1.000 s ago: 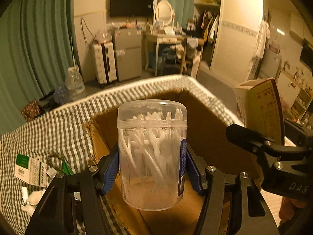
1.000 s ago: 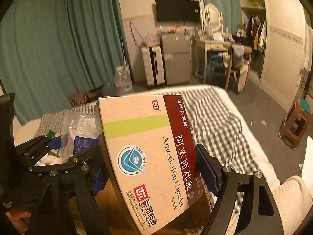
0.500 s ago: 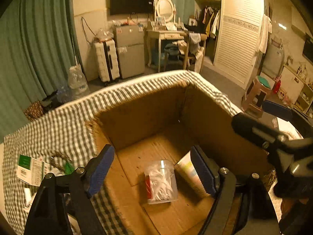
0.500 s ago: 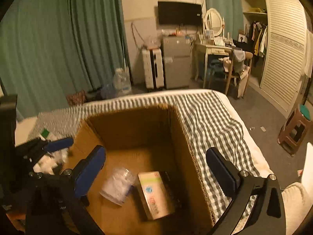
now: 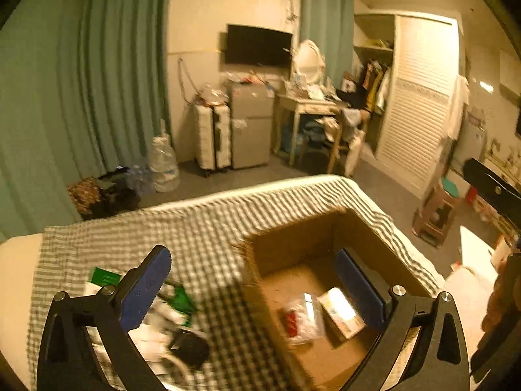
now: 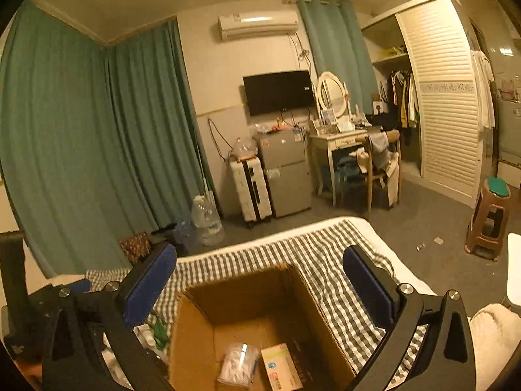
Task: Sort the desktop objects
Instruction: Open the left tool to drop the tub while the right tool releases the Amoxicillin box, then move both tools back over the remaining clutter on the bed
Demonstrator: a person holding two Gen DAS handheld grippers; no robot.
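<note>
Hand-held grippers (image 5: 252,285) empty, jar (image 5: 302,317) now boxed

Open-topped brown cardboard box (image 6: 195,332) at lower centre, its upright walls ringing a clear plastic jar (image 6: 236,368) and medicine carton (image 6: 280,371); bare floor remains behind them.

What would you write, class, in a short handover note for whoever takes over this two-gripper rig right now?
Left gripper: jaws opening, nothing between them.
Right gripper: open, empty, above the cardboard box.
In the box, lying side by side on its floor: the clear tub of floss picks and the medicine carton.
Done: those two items are in.
Left: the clutter on the checked cloth beside the box, including a green-and-white packet and a dark round object; blurred, so check what each is.
</note>
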